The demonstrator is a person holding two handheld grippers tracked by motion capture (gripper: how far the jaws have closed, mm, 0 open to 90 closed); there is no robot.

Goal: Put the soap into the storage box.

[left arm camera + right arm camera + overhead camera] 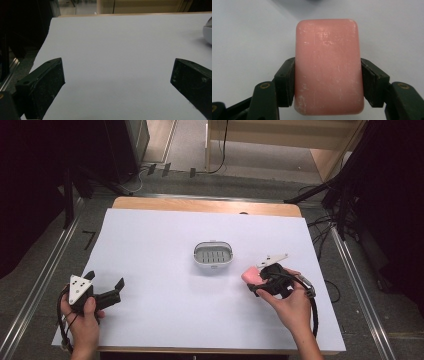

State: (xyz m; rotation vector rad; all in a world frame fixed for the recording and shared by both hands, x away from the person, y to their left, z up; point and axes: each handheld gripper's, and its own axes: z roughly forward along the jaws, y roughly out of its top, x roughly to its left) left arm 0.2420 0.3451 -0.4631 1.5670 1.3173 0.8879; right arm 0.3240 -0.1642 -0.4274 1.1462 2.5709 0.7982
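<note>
The right gripper (255,282) clenches a pink soap (329,66) by its long sides, its near end cut off in the right gripper view. It hovers at 4 o'clock of the grey dish (213,255), mid-desk (150,235). The left gripper (117,82), fingers released wide, sits at 8 o'clock; the dish is only an edge sliver in its view.

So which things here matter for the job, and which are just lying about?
In play, as it looks:
- pink soap, clamped in the right gripper
- soap dish
- left gripper, open, holding nothing

Lying about:
- cables on the floor
- white sheet, just the work surface
</note>
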